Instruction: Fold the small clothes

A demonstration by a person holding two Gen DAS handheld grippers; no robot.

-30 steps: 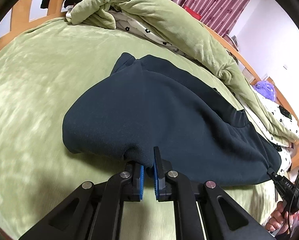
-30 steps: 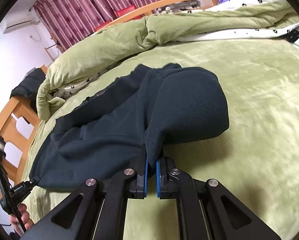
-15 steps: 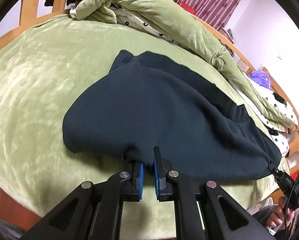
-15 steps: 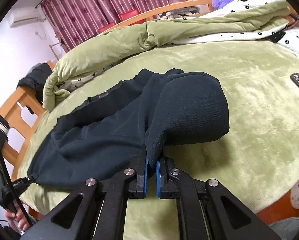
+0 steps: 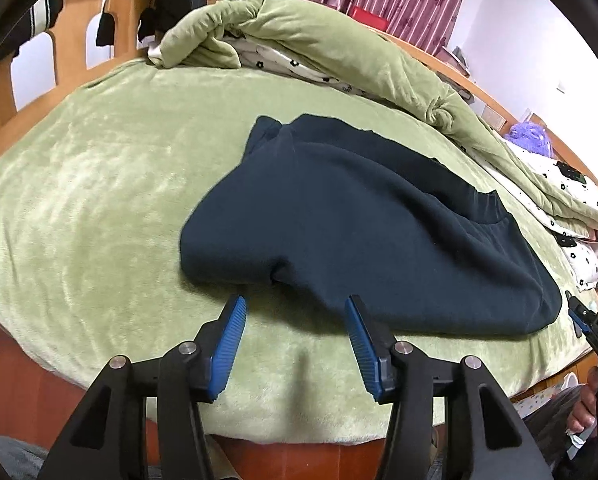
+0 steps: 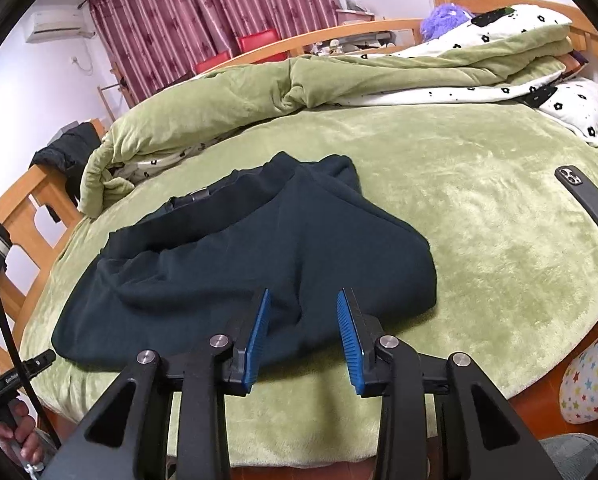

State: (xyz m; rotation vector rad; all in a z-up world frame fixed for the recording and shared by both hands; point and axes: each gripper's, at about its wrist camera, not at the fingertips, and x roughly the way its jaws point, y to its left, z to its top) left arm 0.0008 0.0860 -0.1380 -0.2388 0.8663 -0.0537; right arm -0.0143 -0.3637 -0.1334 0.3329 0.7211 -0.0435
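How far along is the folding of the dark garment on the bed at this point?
Done: the dark navy fleece garment lies doubled over on the green plush bedspread, its near edge on the bed.

In hand: nothing. The left claw and right claw are both opening, pads clear of the cloth.

Left: it looks long and loosely bunched, so probably another fold and some smoothing.

A: What do the grippers look like?
B: The left gripper (image 5: pixel 295 312) and the right gripper (image 6: pixel 302 304) match: black angular arms with triangular cut-outs, round silver screws at the pivots, and ribbed blue pads (image 5: pixel 230 344) on the inner faces.
A: Any cable?
B: A black one (image 6: pixel 3 320), left of the right gripper.
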